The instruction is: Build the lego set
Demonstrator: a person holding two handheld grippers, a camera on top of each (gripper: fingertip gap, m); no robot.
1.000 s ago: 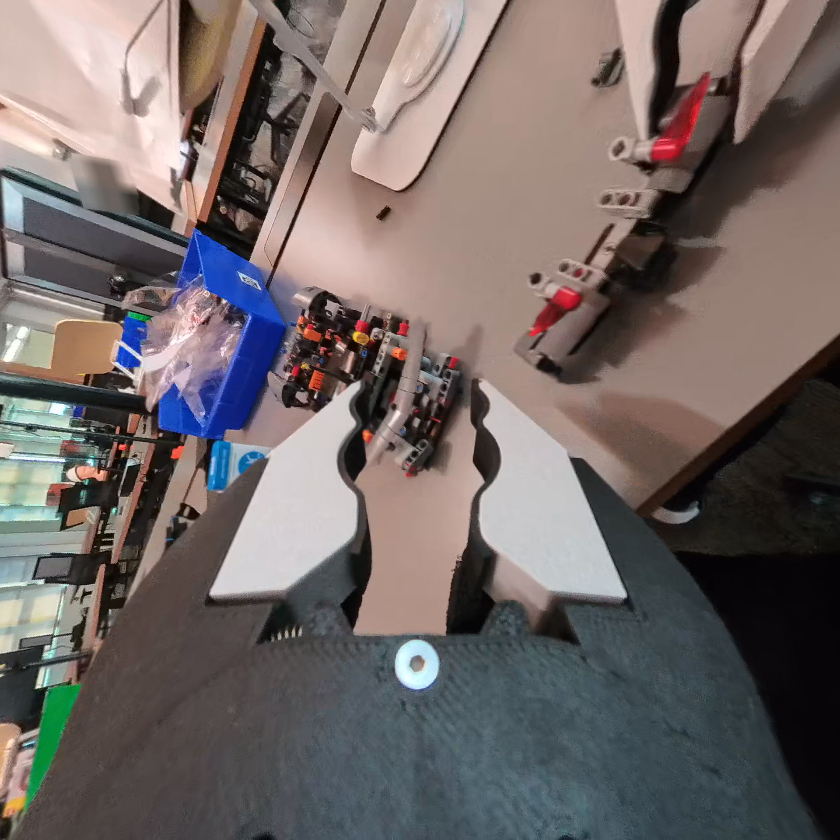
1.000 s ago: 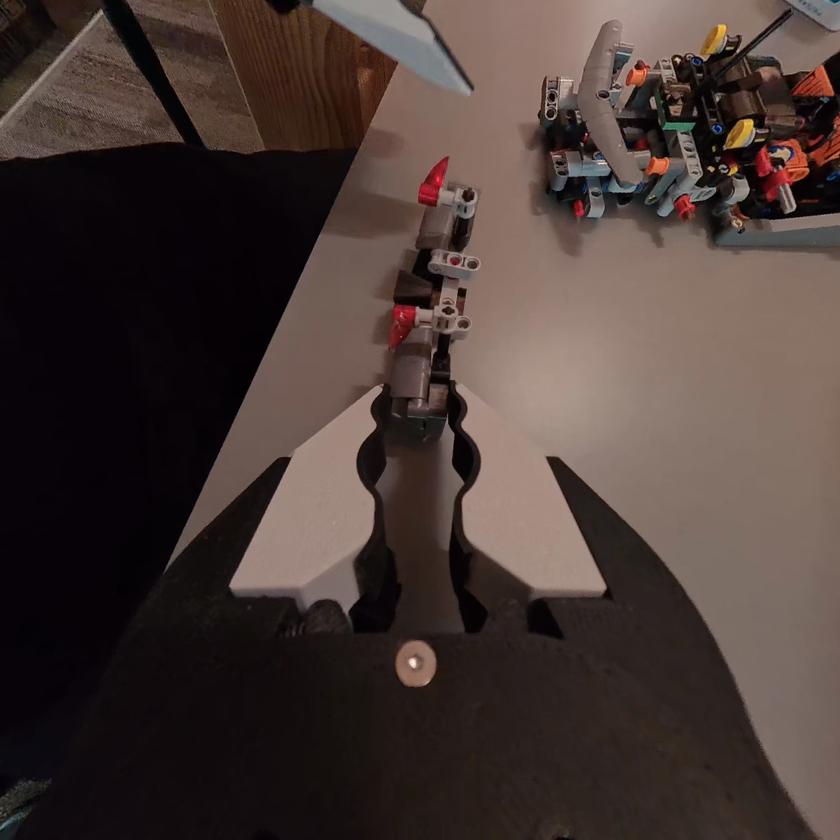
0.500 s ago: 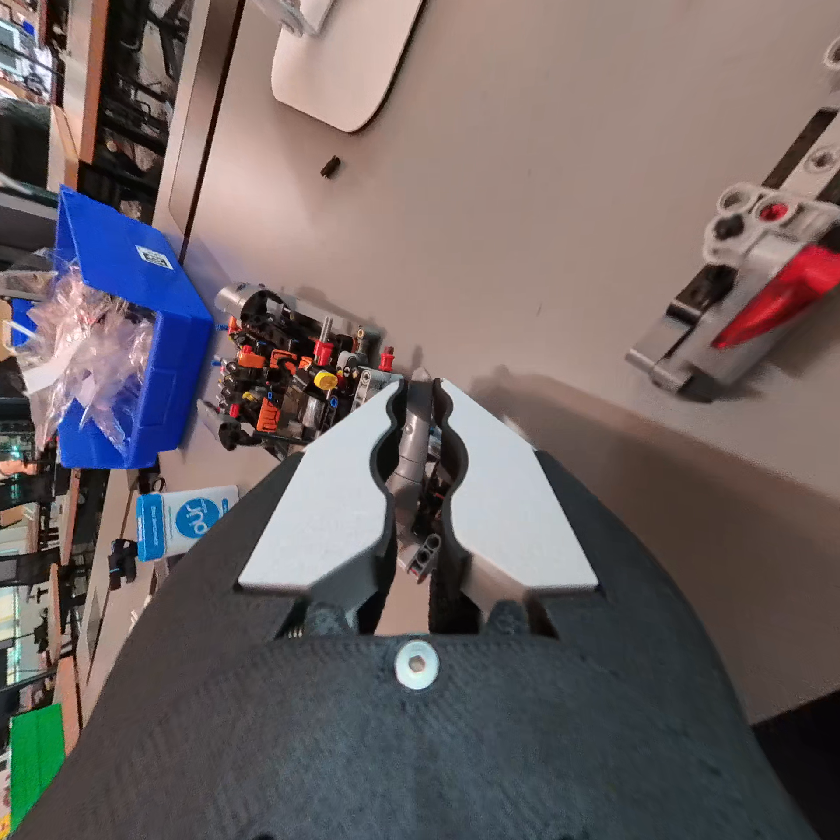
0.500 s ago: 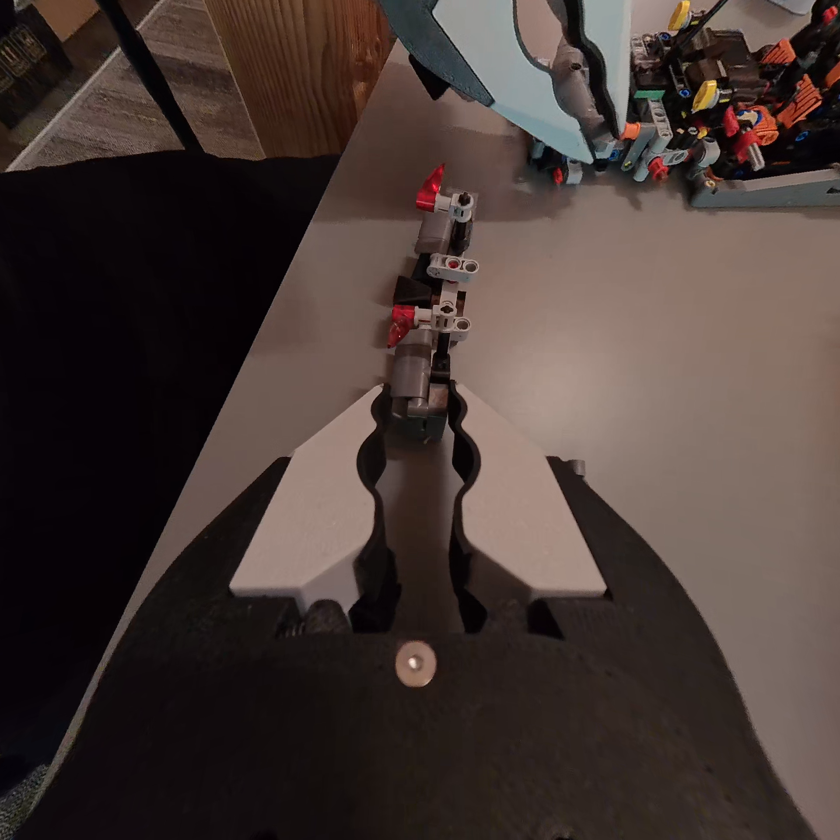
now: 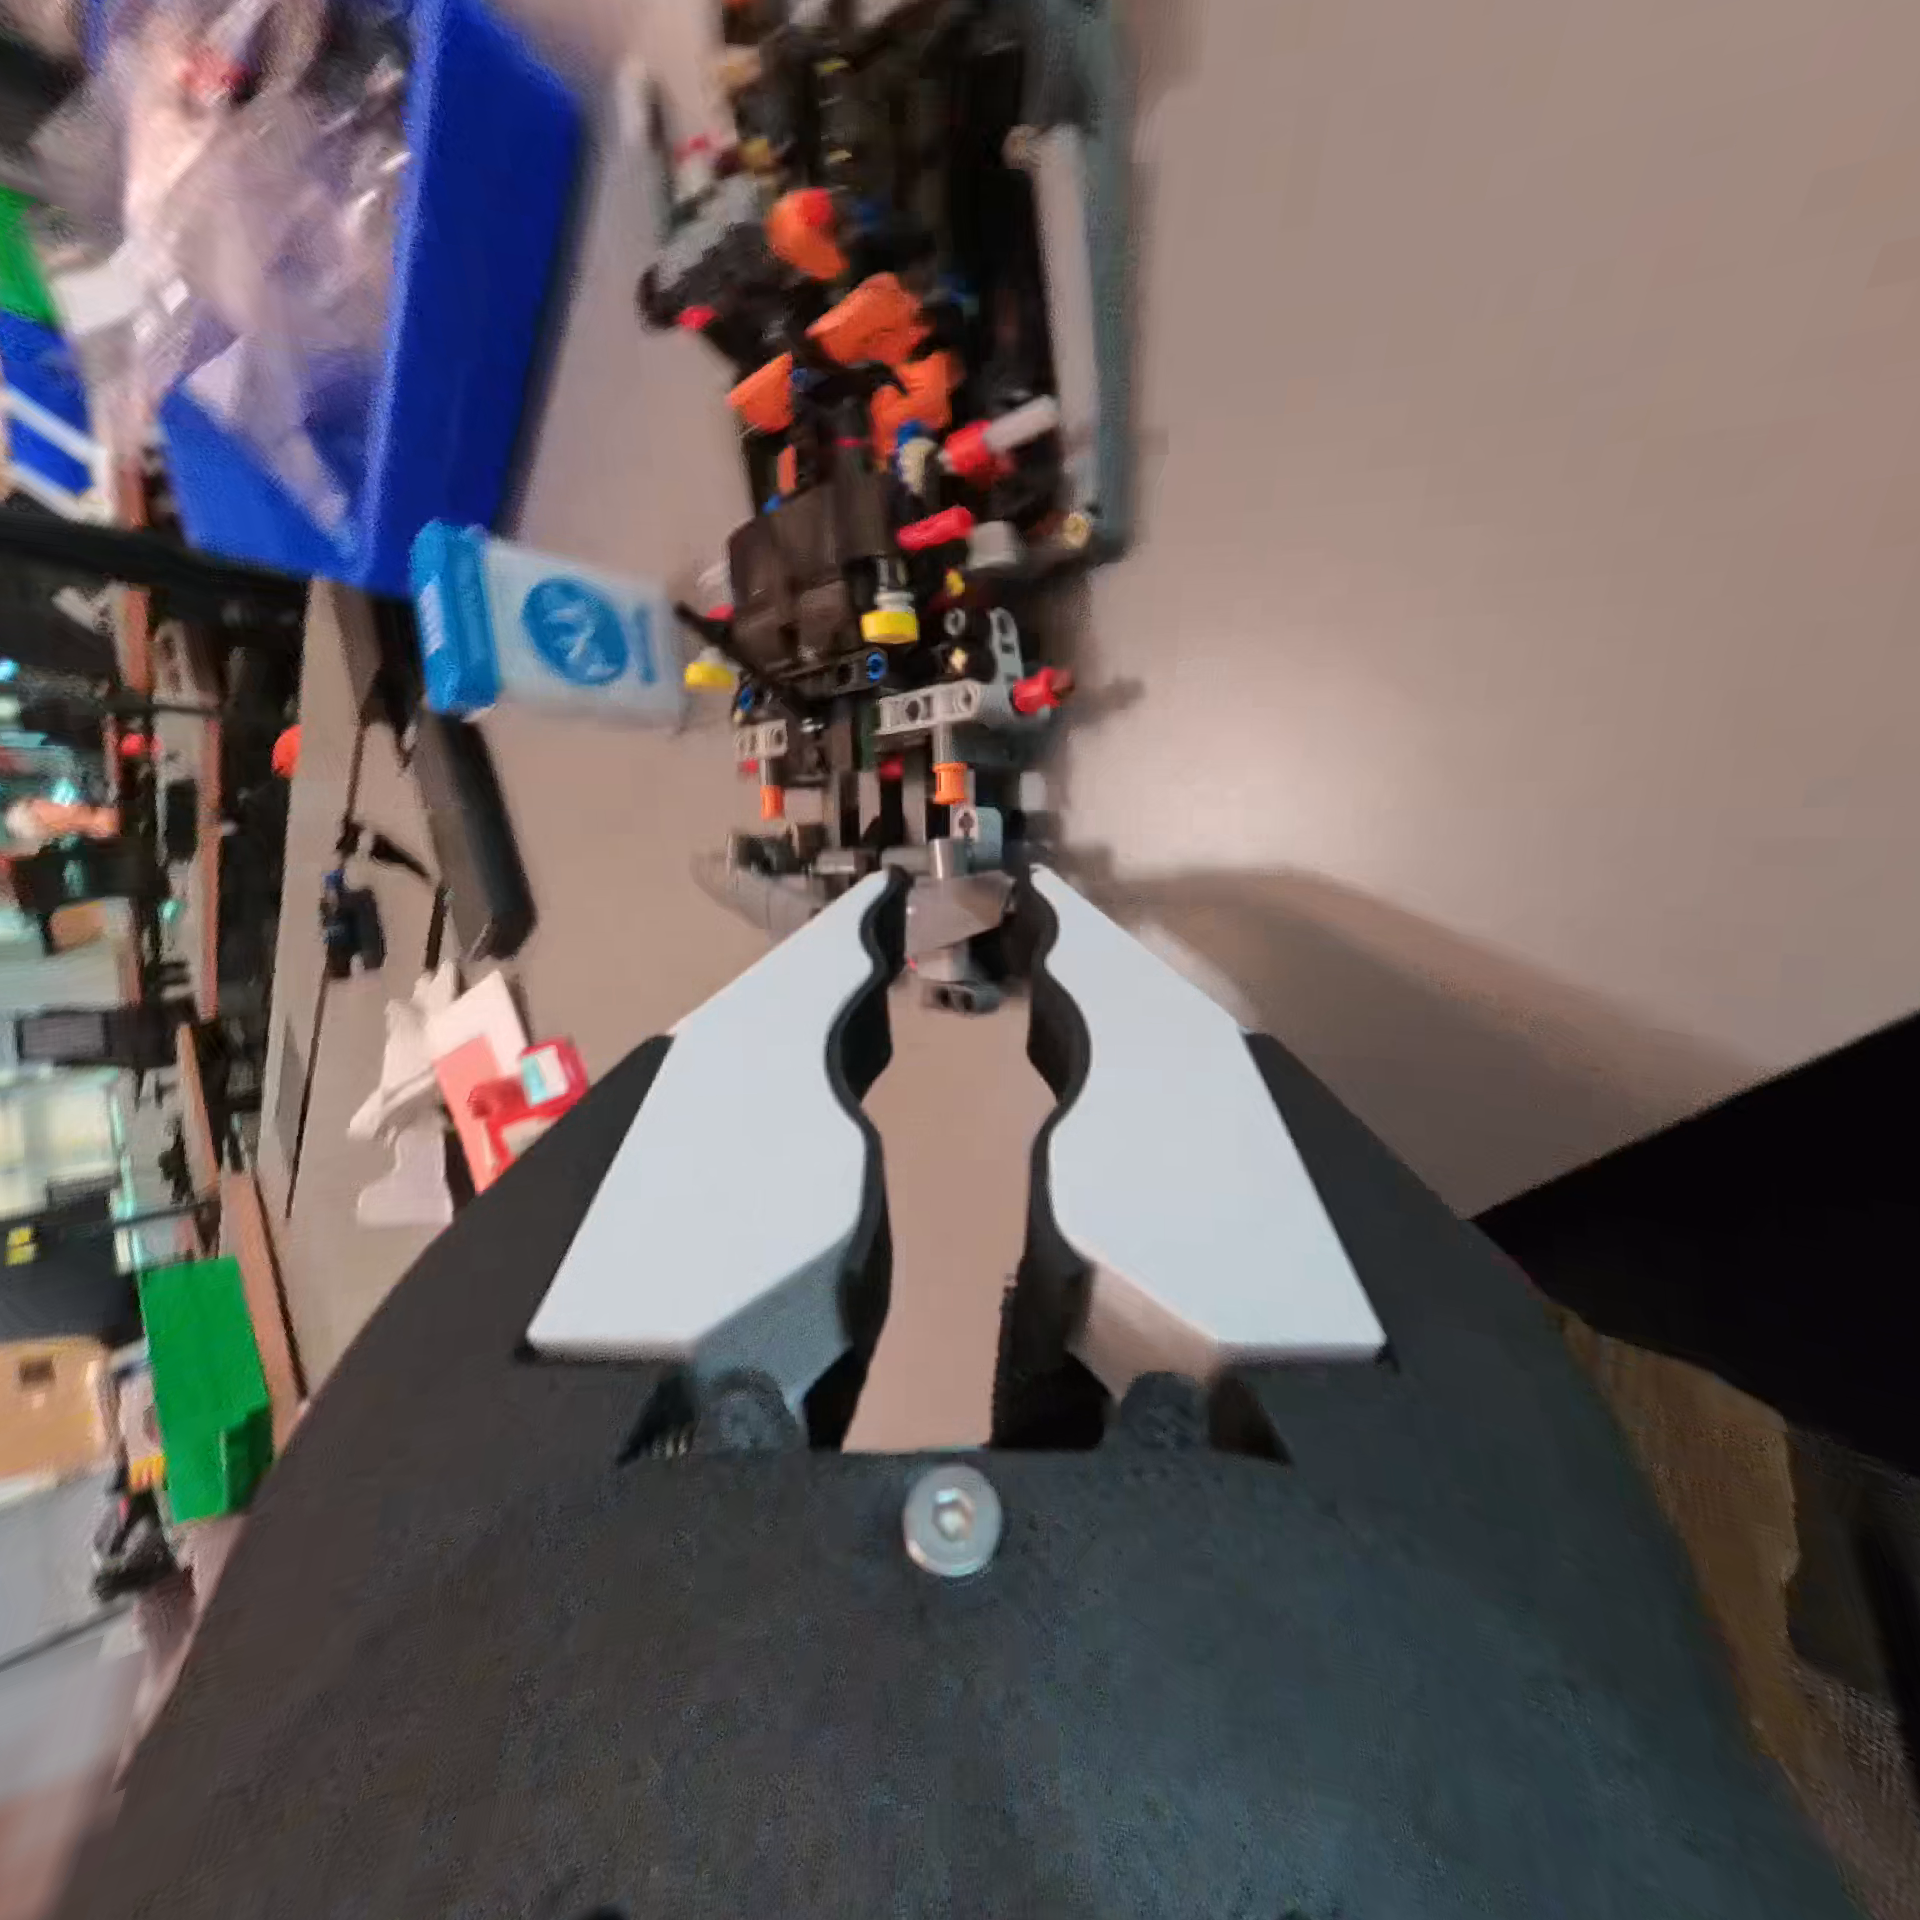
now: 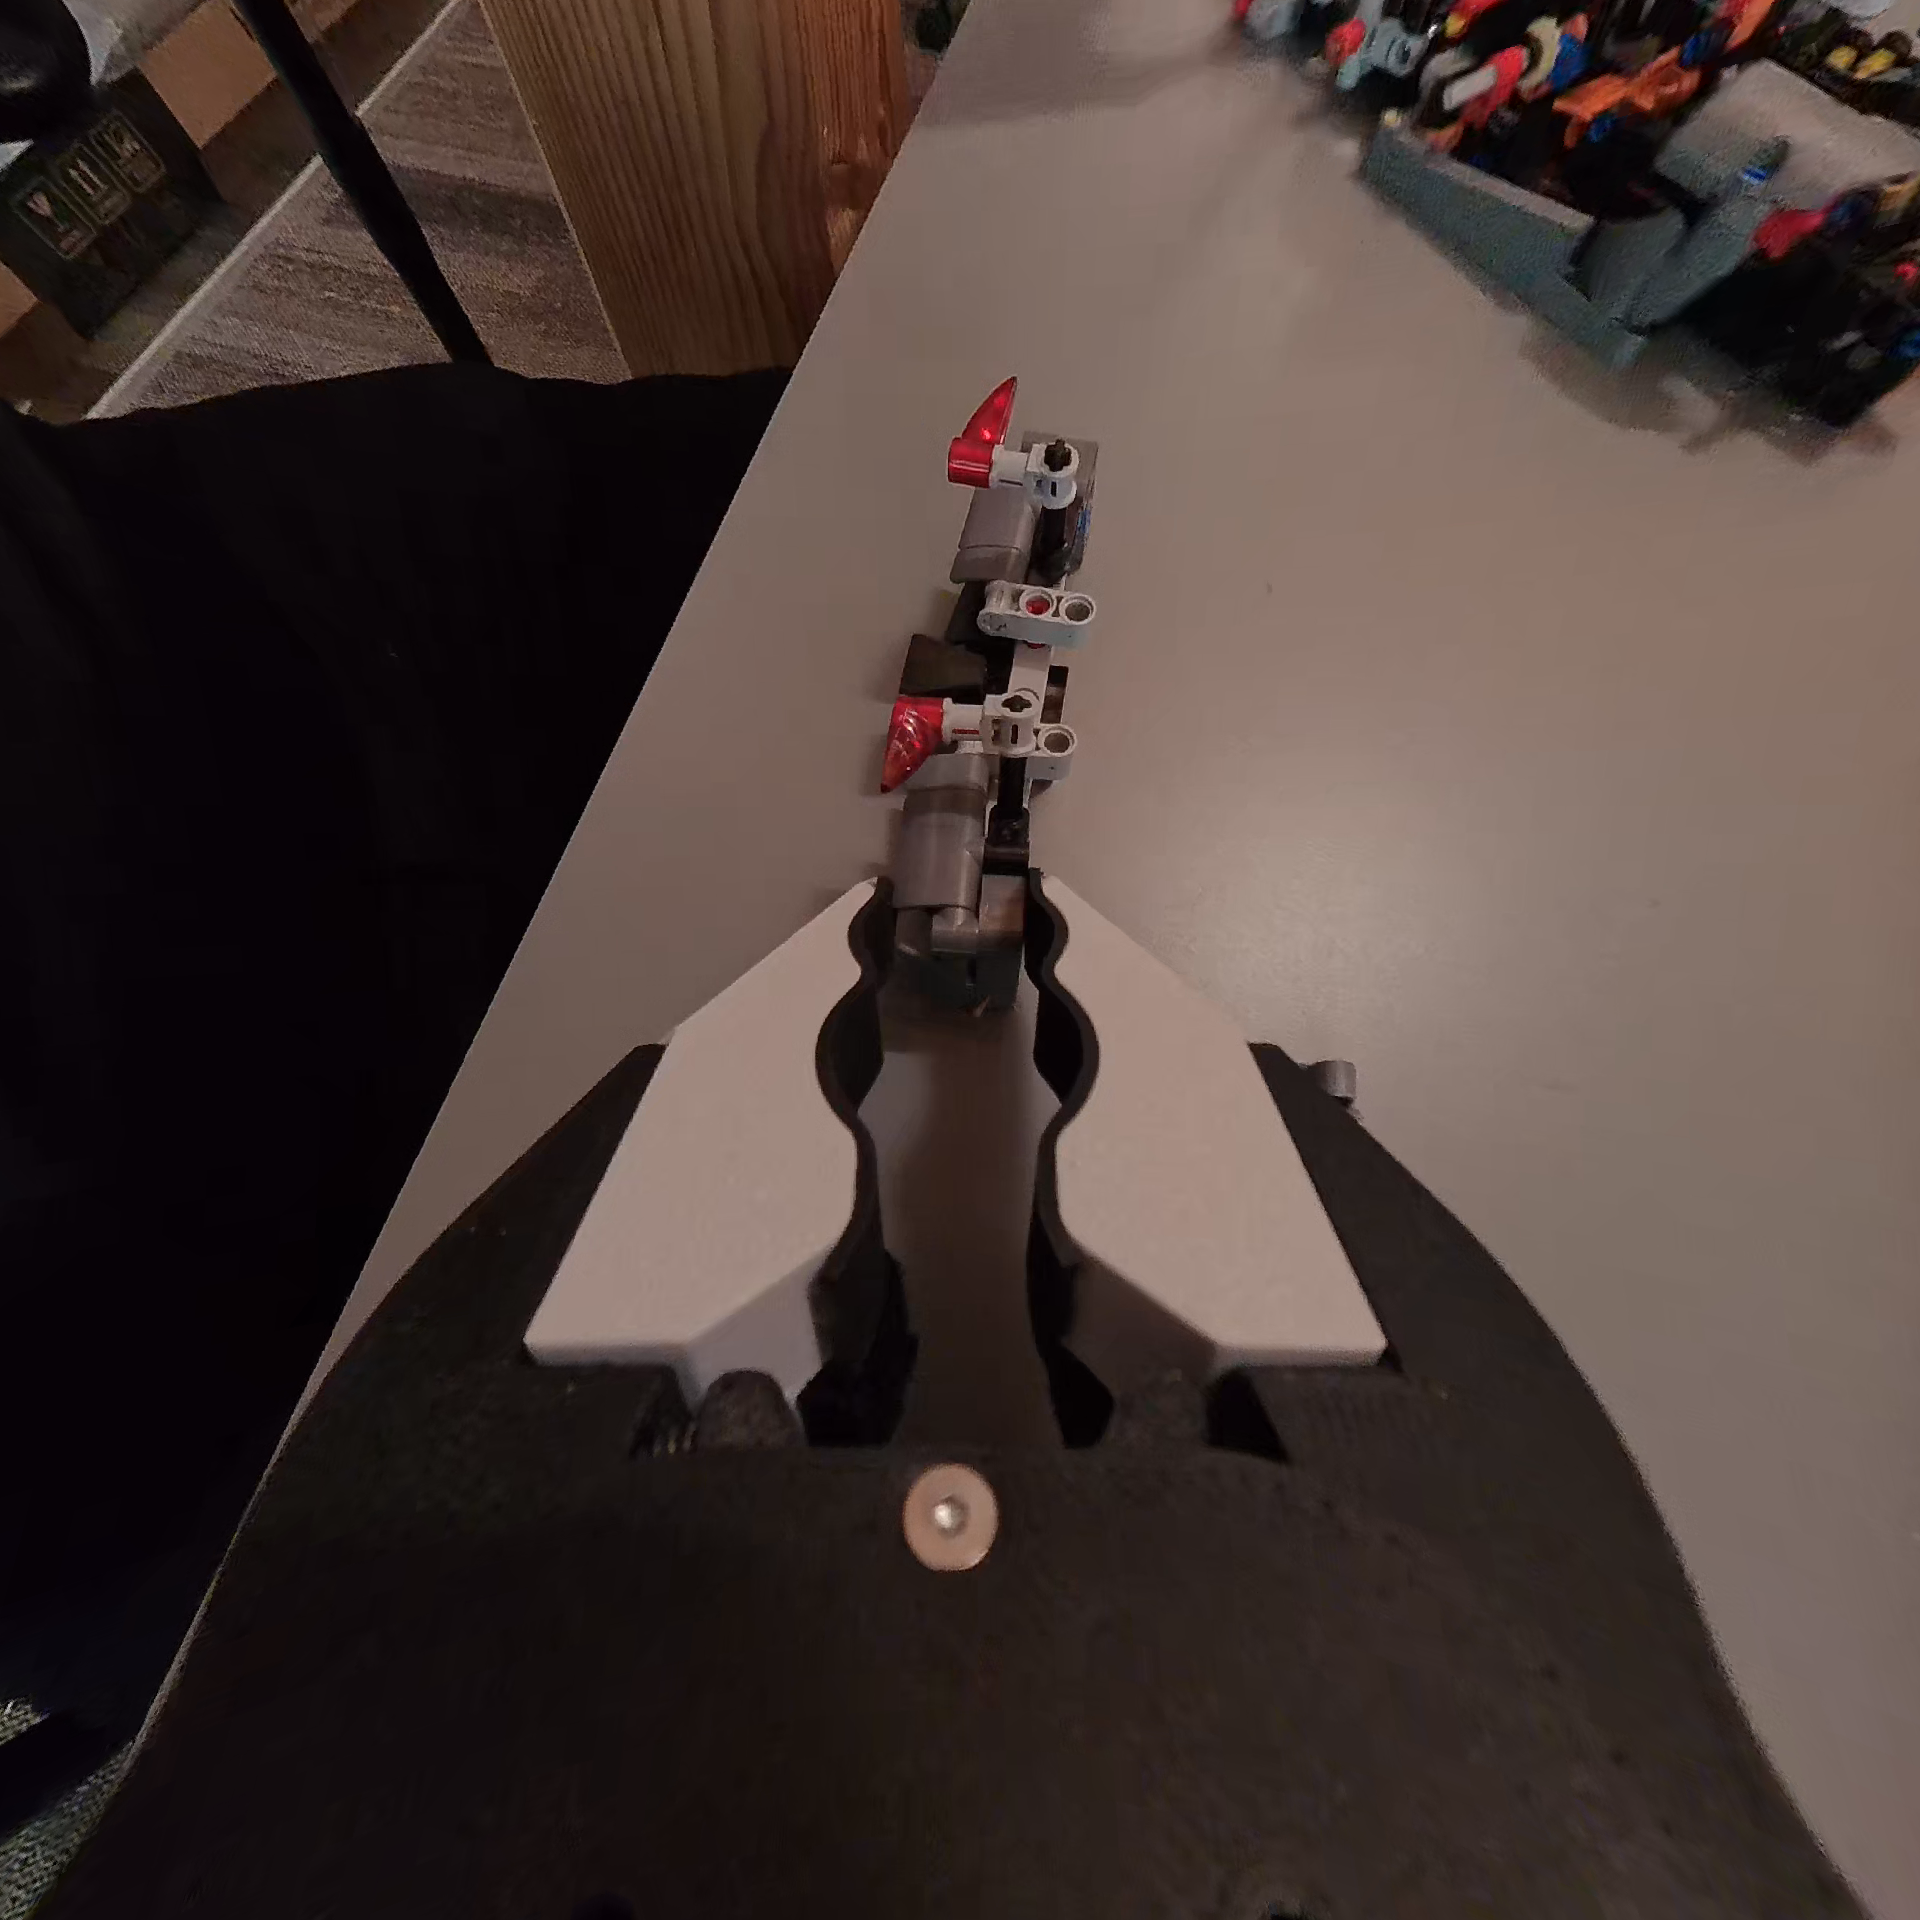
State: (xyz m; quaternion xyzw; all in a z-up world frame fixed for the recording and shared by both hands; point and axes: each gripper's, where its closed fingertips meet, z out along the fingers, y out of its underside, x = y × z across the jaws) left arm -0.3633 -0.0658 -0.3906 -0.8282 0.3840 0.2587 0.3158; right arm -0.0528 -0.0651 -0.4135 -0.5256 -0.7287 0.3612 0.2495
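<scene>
While both tools met bricks, I noted:
Right gripper point(image 6: 956, 940): clenched on the near end of the long grey piece point(image 6: 1003, 665).
Piece: lay along the table point(image 6: 1455, 727) edge, pointing away, red tips leftward.
Left gripper point(image 5: 961, 914): gripped the big model point(image 5: 894, 582) at its near end.
Model: stretched away beside a blue bin point(image 5: 416, 312).
Room: blurred clutter.

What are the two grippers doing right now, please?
Left gripper: shut on the end of the large lego model.
Right gripper: shut on the small grey lego assembly.
</scene>
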